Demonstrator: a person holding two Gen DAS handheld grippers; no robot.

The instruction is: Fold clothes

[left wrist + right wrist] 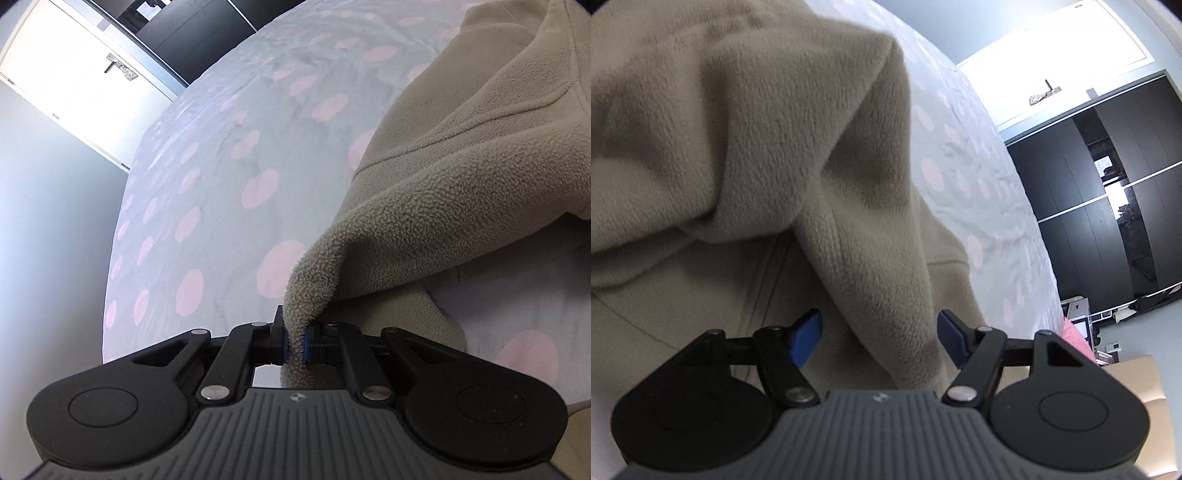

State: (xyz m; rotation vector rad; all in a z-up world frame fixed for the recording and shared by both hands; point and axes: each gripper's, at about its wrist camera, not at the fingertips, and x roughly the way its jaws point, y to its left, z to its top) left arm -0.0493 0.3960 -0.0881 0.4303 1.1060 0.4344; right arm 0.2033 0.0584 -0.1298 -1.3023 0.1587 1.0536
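On the bed, over a pale blue bedspread point(221, 229) with pink dots, a beige fleece garment point(461, 177) is lying partly lifted and bunched. The left gripper point(294, 345) is pinching a corner of the fleece, its blue pads pressed tight on a thick wad of pile. The right gripper point(880, 338) is standing spread, with a hanging fold of the same fleece point(871, 236) sitting between its pads point(807, 338) but not squeezed. Judgement: the fabric is soft, light and limp, is draping wherever unsupported, and is grippy rather than slippery; hems and corners near the seam are looking like the best holds. No containers holding anything are showing; a tan box-like shape point(1141, 391) at the right view's edge is too cropped to read.
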